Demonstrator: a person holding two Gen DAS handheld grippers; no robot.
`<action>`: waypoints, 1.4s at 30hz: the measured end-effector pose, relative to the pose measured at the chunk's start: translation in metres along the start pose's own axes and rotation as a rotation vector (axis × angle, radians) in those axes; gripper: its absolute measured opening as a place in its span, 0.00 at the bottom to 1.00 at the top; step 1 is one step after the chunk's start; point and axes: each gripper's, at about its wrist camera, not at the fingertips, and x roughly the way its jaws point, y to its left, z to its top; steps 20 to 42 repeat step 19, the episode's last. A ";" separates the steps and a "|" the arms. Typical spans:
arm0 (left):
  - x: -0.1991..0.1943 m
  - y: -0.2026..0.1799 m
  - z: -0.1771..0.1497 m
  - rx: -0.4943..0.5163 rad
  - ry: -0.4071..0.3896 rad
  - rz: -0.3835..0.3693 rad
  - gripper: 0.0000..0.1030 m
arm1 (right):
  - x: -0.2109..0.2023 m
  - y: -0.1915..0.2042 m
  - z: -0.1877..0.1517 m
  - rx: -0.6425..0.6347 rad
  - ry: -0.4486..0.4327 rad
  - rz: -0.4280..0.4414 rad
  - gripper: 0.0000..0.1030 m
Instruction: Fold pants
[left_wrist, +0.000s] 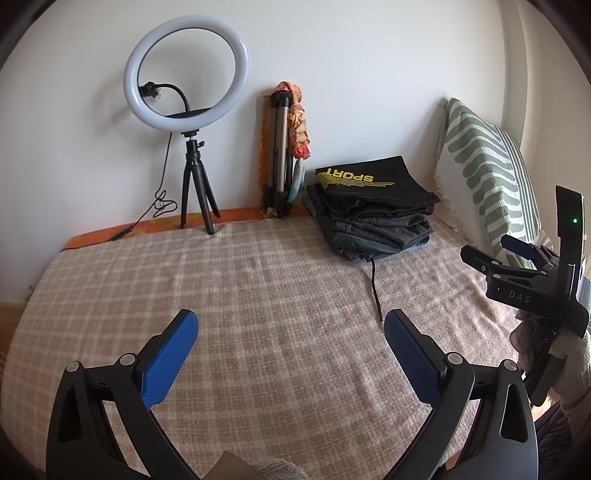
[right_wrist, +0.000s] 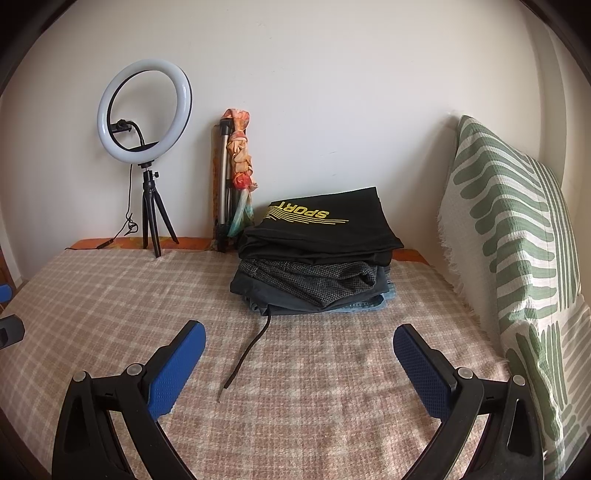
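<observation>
A stack of folded dark pants (left_wrist: 373, 214) (right_wrist: 314, 258) lies at the back of the bed, topped by a black pair with a yellow "SPORT" print. A black drawstring (left_wrist: 375, 288) (right_wrist: 247, 354) trails from the stack toward me. My left gripper (left_wrist: 291, 328) is open and empty above the checked blanket, well short of the stack. My right gripper (right_wrist: 299, 343) is open and empty, in front of the stack; it also shows at the right edge of the left wrist view (left_wrist: 517, 258).
A beige checked blanket (left_wrist: 240, 295) (right_wrist: 110, 295) covers the bed. A ring light on a small tripod (left_wrist: 186, 74) (right_wrist: 144, 114) stands at the back left. A folded tripod with a scarf (left_wrist: 284, 155) (right_wrist: 232, 177) leans on the wall. A green-striped pillow (left_wrist: 487, 177) (right_wrist: 517, 240) stands on the right.
</observation>
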 end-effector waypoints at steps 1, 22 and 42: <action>0.000 0.000 0.000 0.001 0.000 0.000 0.98 | 0.000 0.000 0.000 0.000 0.000 0.001 1.00; 0.000 0.002 0.000 -0.011 -0.001 0.007 0.98 | 0.001 0.003 0.000 0.001 0.006 0.022 1.00; 0.000 0.002 0.000 -0.011 -0.001 0.007 0.98 | 0.001 0.003 0.000 0.001 0.006 0.022 1.00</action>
